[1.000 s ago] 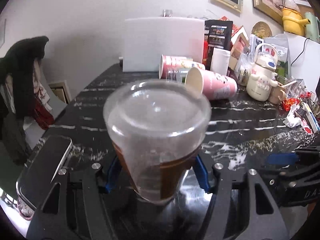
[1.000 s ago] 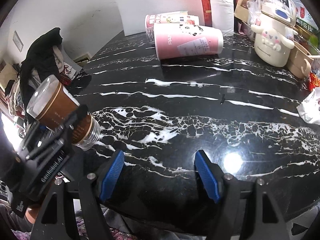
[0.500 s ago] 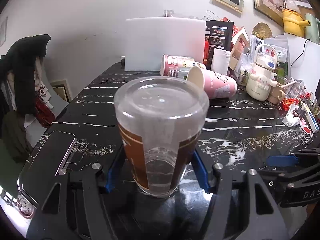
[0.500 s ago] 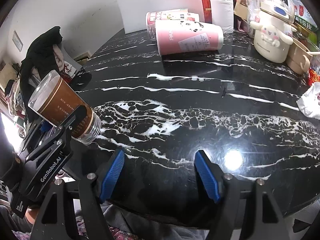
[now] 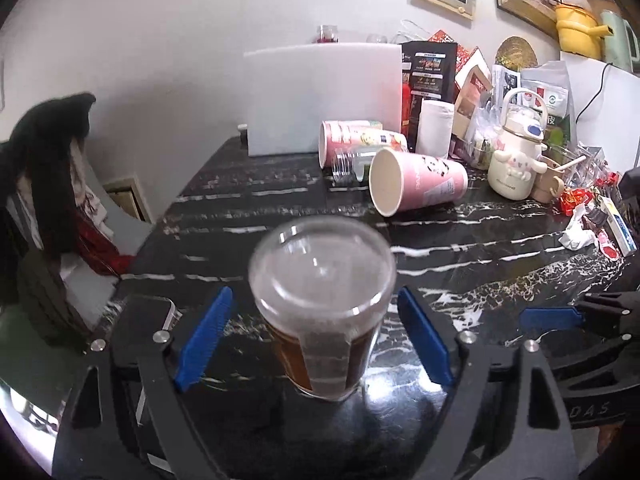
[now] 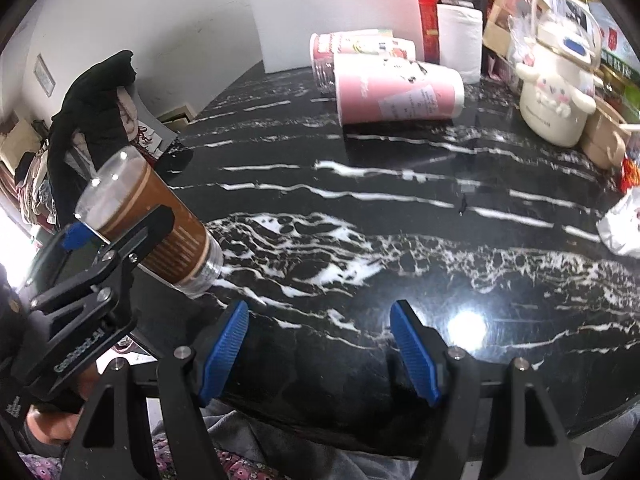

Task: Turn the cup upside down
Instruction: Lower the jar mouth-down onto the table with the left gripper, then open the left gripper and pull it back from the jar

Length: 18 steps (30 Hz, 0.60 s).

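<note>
I see even indoor light, with a bright glare spot on the glossy counter (image 6: 466, 322) in my right view. Both fisheye views bend and darken at the corners. The nearby cup (image 5: 322, 276) looks soft and blurred in my left view.

Two black grippers, left gripper (image 5: 316, 336) and right gripper (image 6: 320, 348), each with blue ribbed pads (image 6: 222, 350) on two thick black fingers. Small shiny silver screws (image 5: 159, 336) on the black arms. White letters (image 6: 78, 350) printed on the left one's side, at the lower left of the right wrist view. Bare skin (image 6: 50, 426) peeking below it.
</note>
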Tool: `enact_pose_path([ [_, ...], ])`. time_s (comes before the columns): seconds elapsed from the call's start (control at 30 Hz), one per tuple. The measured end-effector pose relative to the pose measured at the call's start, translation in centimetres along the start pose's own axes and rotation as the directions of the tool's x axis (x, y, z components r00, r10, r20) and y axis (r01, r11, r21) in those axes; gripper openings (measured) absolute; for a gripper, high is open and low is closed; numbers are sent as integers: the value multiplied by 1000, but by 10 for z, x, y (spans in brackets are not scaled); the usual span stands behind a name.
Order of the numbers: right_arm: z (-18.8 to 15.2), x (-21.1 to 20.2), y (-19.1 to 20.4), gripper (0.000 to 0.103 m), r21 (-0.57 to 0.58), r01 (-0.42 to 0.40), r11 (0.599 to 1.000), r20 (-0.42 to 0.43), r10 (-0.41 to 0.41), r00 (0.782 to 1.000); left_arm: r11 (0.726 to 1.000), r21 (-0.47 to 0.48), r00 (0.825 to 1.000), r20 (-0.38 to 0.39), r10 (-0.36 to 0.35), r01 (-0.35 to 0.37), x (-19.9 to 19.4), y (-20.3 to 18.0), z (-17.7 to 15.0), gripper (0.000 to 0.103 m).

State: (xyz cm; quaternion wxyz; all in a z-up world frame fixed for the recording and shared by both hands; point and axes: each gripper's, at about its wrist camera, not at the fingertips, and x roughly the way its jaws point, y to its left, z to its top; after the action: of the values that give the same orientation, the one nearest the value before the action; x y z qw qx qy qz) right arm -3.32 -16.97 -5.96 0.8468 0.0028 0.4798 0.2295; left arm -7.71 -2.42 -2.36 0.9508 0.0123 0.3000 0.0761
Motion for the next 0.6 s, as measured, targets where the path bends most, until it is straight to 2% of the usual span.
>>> enact_pose_path([
  [0.13, 7, -9, 8, 74, -32, 17, 999, 18, -16, 1000, 1000, 6, 999, -36, 17, -17, -8, 3, 17, 85],
  [0.3, 17, -26, 19, 74, -83, 43, 996, 52, -39, 998, 1000, -17, 995, -103, 4, -6, -14, 12, 32, 85],
  [0.6, 36, -58, 33, 74, -148, 83, 986, 115, -66, 991, 999, -31, 989, -148, 23, -28, -38, 24, 58, 85],
])
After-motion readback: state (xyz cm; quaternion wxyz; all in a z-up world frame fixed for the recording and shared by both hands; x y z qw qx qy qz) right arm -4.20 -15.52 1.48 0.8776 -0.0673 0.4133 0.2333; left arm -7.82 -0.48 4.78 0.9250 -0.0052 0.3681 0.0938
